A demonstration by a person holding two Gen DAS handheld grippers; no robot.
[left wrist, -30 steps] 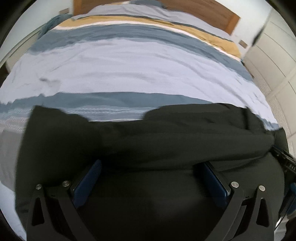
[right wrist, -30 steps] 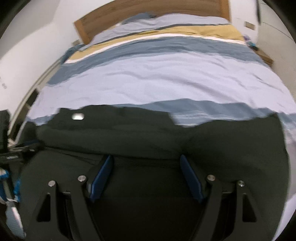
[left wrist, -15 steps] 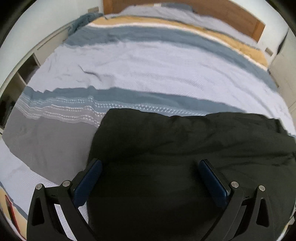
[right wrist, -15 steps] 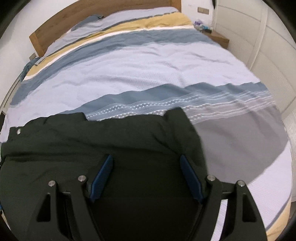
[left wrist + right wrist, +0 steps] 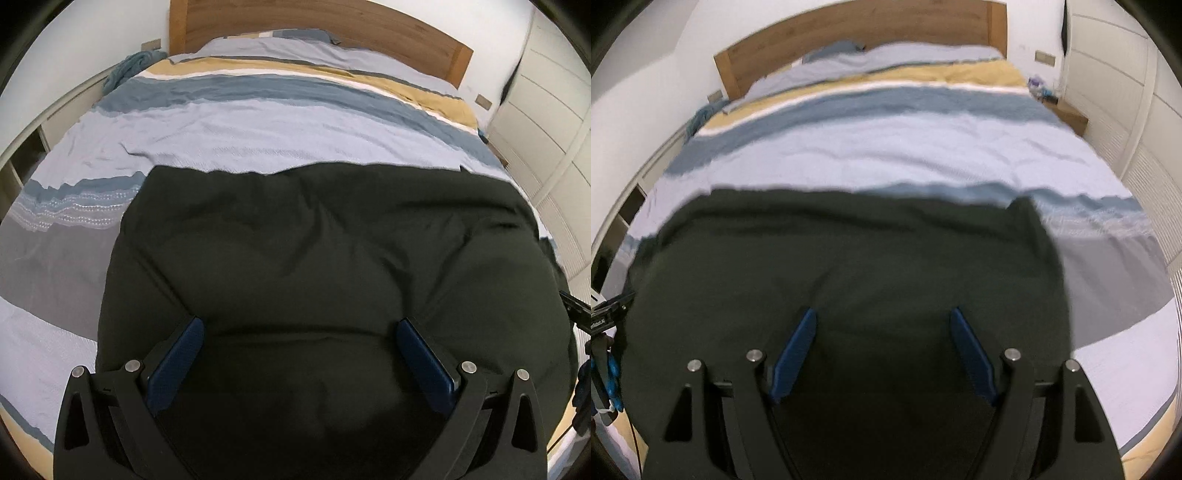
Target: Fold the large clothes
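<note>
Left wrist view: we hold the left claw (image 5: 300, 343) and right claw (image 5: 882, 334) spread wide over the dark garment (image 5: 314, 258), gripping nothing, flattening it onto the bed (image 5: 258, 129) ahead.

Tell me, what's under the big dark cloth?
The dark cloth lies on the striped bedspread, whose blue, grey and white bands show all around it. Whatever sits directly beneath the cloth is covered, so I cannot see it.

Left tool (image 5: 300, 332) pointed steeply down, blue pads (image 5: 176, 363) spread wide. Right tool (image 5: 884, 325) likewise angled down, pads (image 5: 794, 356) apart, nothing pinched.
</note>
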